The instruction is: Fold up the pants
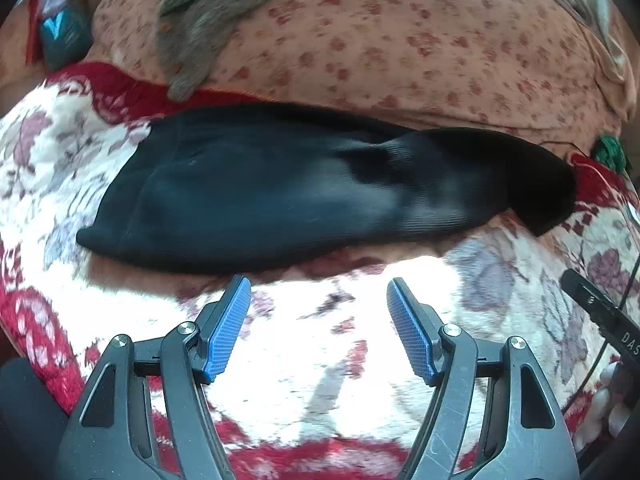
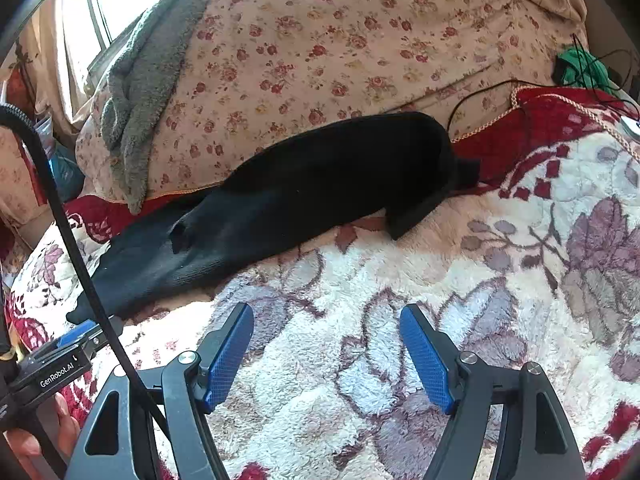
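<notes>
Surface: a bed under a plush floral blanket [image 2: 400, 280], with a rose-print quilt [image 2: 320, 48] heaped behind and a grey towel [image 2: 136, 92] on it.
Pants: the black pants [image 1: 304, 188] lie flat on the blanket against the quilt, already narrowed to one long strip.
Direction: ahead of both tools, just past the fingertips.
Long axis: crosswise, left to right; which end is the waist I cannot tell.
Left hand-held gripper [image 1: 318, 300]: jaws apart, empty, nearer the strip.
Right hand-held gripper [image 2: 326, 330]: jaws apart, empty, facing the right-hand end.
</notes>
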`<state>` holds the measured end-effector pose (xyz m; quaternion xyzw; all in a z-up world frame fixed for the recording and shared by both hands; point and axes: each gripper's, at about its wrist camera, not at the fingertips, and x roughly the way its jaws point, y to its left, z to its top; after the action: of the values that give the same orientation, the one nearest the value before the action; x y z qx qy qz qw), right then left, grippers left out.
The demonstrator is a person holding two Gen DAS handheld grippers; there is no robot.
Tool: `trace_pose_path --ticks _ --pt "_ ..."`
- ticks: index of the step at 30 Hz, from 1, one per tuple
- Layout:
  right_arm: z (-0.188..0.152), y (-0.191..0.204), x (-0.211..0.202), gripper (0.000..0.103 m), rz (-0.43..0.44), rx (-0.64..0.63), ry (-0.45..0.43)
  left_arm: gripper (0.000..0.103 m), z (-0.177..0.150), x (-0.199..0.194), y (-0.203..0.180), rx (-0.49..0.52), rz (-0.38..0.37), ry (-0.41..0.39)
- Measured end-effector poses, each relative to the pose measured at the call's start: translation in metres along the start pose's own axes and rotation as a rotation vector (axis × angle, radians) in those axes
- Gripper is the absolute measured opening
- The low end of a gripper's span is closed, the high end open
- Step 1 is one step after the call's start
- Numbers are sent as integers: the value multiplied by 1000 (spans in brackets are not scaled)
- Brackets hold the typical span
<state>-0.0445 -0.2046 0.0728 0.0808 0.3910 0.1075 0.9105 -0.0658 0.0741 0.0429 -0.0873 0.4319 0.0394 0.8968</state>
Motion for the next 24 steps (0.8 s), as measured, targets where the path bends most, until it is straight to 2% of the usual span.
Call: trace_pose_path --ticks 3,12,24 --pt "0 -2 4 75 4 13 7 71 0 6 15 -59 8 12" --pt "-2 -5 15 75 5 28 27 71 8 26 46 -235 -39 32" --pt "-1 -15 30 75 0 58 56 71 29 42 48 -281 -34 -3"
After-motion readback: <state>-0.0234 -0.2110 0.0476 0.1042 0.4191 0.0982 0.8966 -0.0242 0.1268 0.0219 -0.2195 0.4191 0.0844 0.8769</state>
